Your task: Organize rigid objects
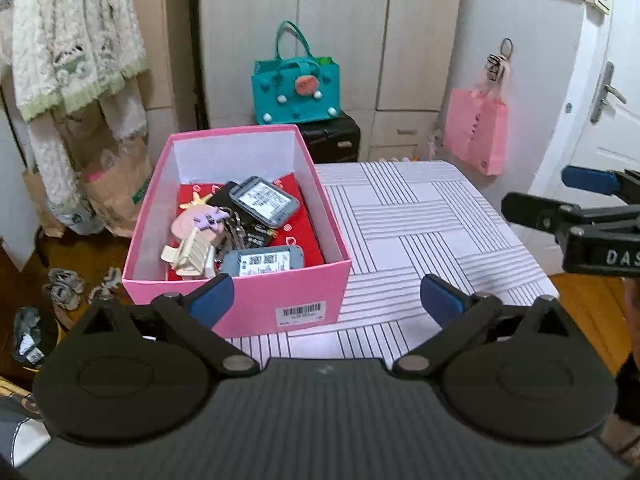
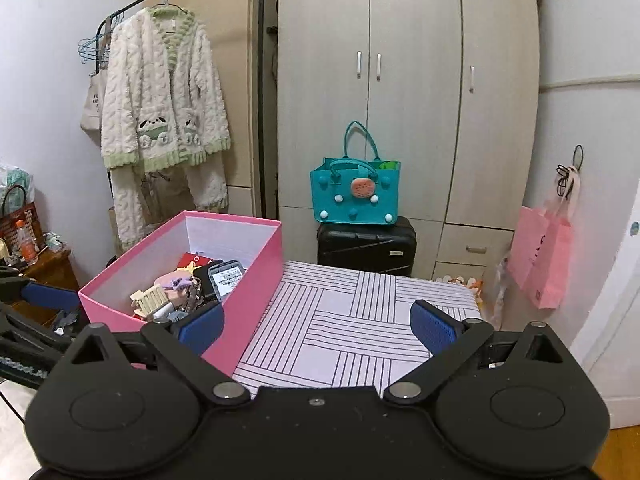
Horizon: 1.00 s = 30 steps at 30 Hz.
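Striped tablecloth (image 2: 360, 320) under pink box (image 2: 248, 300); behind, pale wardrobe (image 2: 412, 80), perhaps laminate.

Striped tabletop (image 2: 360, 320) right of pink box (image 1: 256, 300) lies bare, open passage. Box walls stand high; clutter (image 1: 240, 232) fills its floor.

box (image 1: 240, 304) on table (image 1: 420, 224) left side; clutter inside; suitcase (image 2: 366, 246) behind, bag (image 2: 356, 196) atop

The near wall of the pink box (image 2: 168, 320) hides most of its contents in the right wrist view. In the left wrist view, the barcode label (image 1: 301, 312) is too small to read, and the right gripper (image 1: 576, 204) is cut off at the edge, showing perhaps 2 fingers.
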Motion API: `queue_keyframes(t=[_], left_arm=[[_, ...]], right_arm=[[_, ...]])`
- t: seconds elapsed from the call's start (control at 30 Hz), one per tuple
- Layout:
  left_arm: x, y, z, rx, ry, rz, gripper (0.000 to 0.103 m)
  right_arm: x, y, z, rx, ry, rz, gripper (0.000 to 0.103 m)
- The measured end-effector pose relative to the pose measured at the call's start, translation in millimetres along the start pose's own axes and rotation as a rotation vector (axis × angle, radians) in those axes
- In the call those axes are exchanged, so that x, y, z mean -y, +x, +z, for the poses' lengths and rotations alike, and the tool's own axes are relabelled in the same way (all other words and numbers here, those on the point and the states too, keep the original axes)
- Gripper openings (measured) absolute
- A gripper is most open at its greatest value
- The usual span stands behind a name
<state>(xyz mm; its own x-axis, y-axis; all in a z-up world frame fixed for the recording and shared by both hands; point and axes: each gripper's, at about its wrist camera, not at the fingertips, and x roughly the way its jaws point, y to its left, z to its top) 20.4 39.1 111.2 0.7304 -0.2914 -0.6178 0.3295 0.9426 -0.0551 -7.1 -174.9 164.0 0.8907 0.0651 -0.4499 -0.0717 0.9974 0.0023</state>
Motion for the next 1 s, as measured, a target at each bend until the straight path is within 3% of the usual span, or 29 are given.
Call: queue_keyframes(t=[0.2,0.67,1.0], left_arm=[[17.6,-3.9,-9.5,0.110,0.022,0.162,0.103],[38.8,5.0,-28.6,0.101,-0.017,0.154,0.103],[33.0,6.6,-32.8,0.147,-0.069,0.265,0.103]], right_arm=[[3.0,-2.7,-12.8,-0.009,0.016,-0.033,0.103],[31.2,-14.6,-47.4,0.010,0.079,-0.086,0.103],[40.7,-12.8,-54.0,0.009,0.145,-0.155,0.103]])
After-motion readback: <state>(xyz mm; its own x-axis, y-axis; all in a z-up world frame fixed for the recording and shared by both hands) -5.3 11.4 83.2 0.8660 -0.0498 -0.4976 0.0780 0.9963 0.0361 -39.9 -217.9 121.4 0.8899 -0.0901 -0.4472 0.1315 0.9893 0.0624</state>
